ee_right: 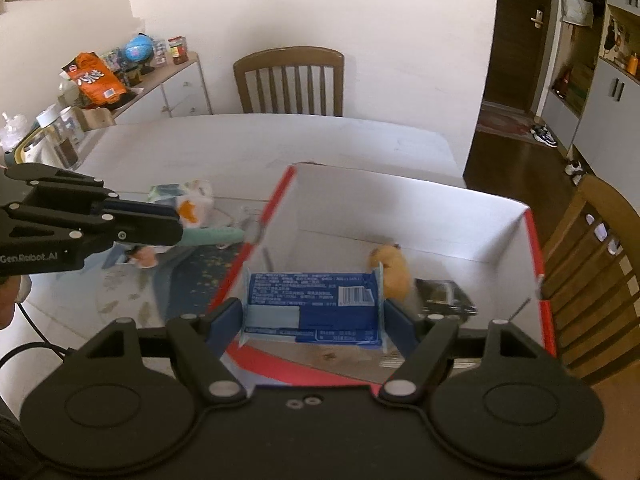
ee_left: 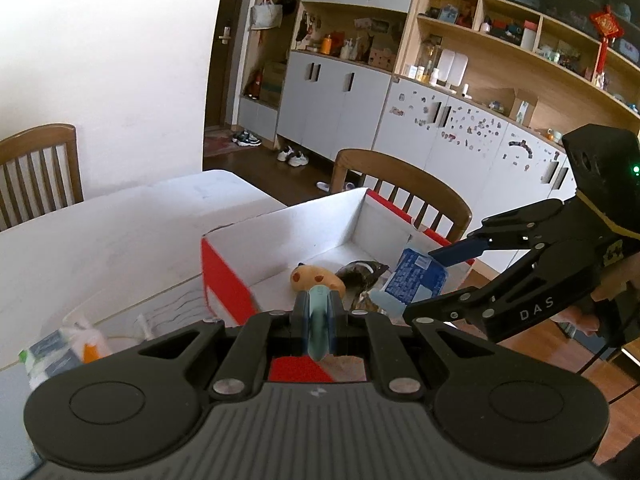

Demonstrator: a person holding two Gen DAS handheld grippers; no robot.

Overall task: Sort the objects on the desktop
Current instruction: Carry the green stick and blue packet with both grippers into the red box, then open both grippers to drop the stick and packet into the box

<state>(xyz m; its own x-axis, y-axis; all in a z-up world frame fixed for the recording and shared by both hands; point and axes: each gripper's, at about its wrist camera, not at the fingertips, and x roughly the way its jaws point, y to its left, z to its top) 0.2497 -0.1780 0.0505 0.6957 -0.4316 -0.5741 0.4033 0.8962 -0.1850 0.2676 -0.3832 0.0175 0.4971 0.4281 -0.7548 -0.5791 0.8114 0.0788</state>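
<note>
A white cardboard box point(ee_right: 400, 178) with red edges stands on the table. Inside lie a yellow-orange plush toy point(ee_right: 394, 272) and a dark foil packet point(ee_right: 444, 296). My right gripper point(ee_right: 312, 308) is shut on a blue snack packet point(ee_right: 312, 300), held flat above the box's near wall. In the left wrist view that packet point(ee_left: 416, 280) hangs over the box's right side in the right gripper point(ee_left: 428, 284). My left gripper point(ee_left: 318, 300) is shut on a thin pale teal object point(ee_left: 319, 320), just short of the box's near left wall point(ee_left: 280, 216). From the right wrist view, the left gripper point(ee_right: 176, 228) carries the teal object point(ee_right: 216, 235) toward the box's red left edge.
A tissue pack point(ee_right: 184, 196) and small items lie left of the box, beside a blue patterned mat point(ee_right: 200, 276). Wooden chairs point(ee_right: 288, 80) stand at the far side and at the right point(ee_right: 600, 264). A sideboard point(ee_right: 168, 84) with snacks stands at the back left.
</note>
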